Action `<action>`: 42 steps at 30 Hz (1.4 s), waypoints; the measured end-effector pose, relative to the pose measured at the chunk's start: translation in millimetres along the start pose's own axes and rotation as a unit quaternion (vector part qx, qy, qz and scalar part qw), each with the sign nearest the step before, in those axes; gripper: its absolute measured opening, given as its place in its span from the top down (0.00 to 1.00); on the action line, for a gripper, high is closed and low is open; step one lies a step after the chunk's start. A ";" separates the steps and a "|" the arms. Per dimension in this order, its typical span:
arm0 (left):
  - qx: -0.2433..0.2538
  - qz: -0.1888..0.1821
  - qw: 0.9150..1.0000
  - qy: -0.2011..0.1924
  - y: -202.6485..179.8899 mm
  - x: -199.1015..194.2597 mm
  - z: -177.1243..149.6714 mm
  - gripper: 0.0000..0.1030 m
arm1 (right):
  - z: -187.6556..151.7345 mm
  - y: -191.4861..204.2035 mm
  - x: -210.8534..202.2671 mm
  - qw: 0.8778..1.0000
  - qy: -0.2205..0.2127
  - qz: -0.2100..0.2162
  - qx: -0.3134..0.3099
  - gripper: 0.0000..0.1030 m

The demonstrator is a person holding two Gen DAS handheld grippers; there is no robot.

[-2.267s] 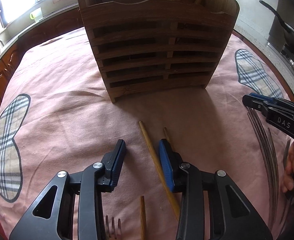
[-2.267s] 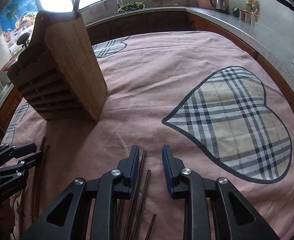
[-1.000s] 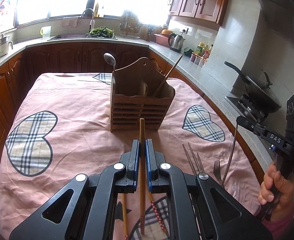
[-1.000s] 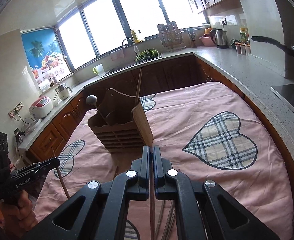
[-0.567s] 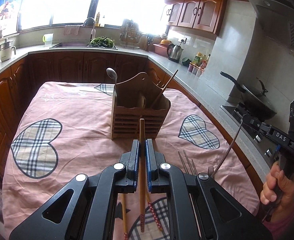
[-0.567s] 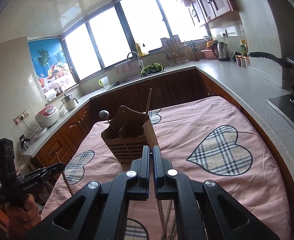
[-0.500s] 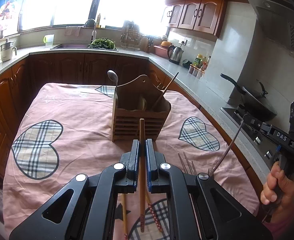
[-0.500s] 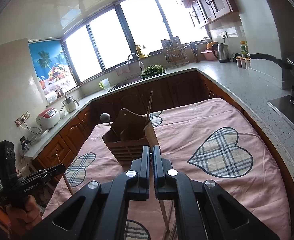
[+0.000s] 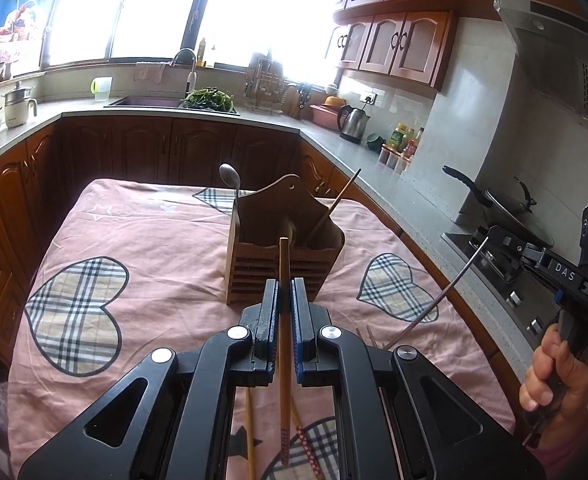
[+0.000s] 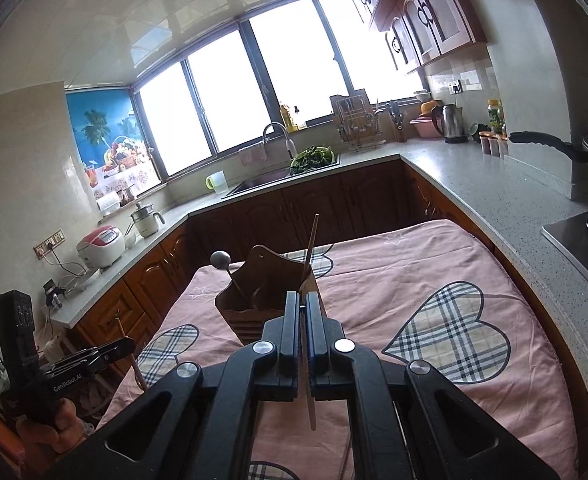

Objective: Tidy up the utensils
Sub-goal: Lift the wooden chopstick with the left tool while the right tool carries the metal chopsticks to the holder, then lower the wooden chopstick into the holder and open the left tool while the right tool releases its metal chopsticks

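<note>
1. the left gripper point(image 9: 282, 300) is clamped on a wooden chopstick point(image 9: 283, 264) – its blue-padded fingers point(image 9: 270, 312) press the stick from both sides, the tip pointing far, toward the holder.
2. the right gripper point(image 10: 302, 320) is closed on a thin metal chopstick point(image 10: 309, 400), which runs down between the fingers and hangs out below them over the cloth; in the left view the same stick slants down-left from that gripper's tip.
3. under the left gripper, near the viewer, two more wooden chopsticks point(image 9: 249, 436) lie on the cloth, one with a red patterned end.
4. just right of the left gripper, a few thin utensil ends point(image 9: 368, 336) show on the cloth; they are too small to tell apart.
5. farther out, the wooden utensil holder point(image 9: 283, 268) stands upright on the pink tablecloth point(image 9: 141, 240) – slatted front, peaked back panel.
6. a metal spoon point(image 9: 229, 178) sticks up from the holder's left side, and a wooden stick point(image 9: 340, 202) leans out to the right of its right compartment.
7. plaid hearts point(image 9: 75, 312) mark the cloth to the left and right of the holder.
8. beyond the table run a grey counter point(image 10: 494, 176) and a sink point(image 10: 265, 180), well apart from the holder.
</note>
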State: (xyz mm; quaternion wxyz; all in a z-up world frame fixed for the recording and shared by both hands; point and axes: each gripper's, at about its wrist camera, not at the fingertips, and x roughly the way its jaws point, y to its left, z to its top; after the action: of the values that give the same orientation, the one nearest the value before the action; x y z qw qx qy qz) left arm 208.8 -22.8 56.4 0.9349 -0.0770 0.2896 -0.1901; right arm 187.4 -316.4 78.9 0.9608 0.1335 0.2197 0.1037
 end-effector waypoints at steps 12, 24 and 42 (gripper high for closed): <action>0.003 0.007 0.998 -0.059 4.2 8.6 54.1 0.95 | 41.7 13.1 15.2 0.999 -0.035 0.016 -0.008 0.98; -0.020 0.024 0.990 -0.135 20.6 36.9 129.8 0.95 | 109.4 37.2 59.4 0.996 -0.075 0.031 -0.026 0.98; -0.052 0.092 0.987 -0.123 53.9 143.9 104.1 0.95 | 78.1 -0.9 151.2 0.998 -0.033 0.037 0.031 0.98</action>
State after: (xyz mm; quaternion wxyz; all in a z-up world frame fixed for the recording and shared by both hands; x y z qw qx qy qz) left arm 394.4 -27.5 54.4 0.9716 -0.1219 0.1877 -0.0773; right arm 356.0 -294.8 86.7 0.9585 0.1745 0.1854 0.1282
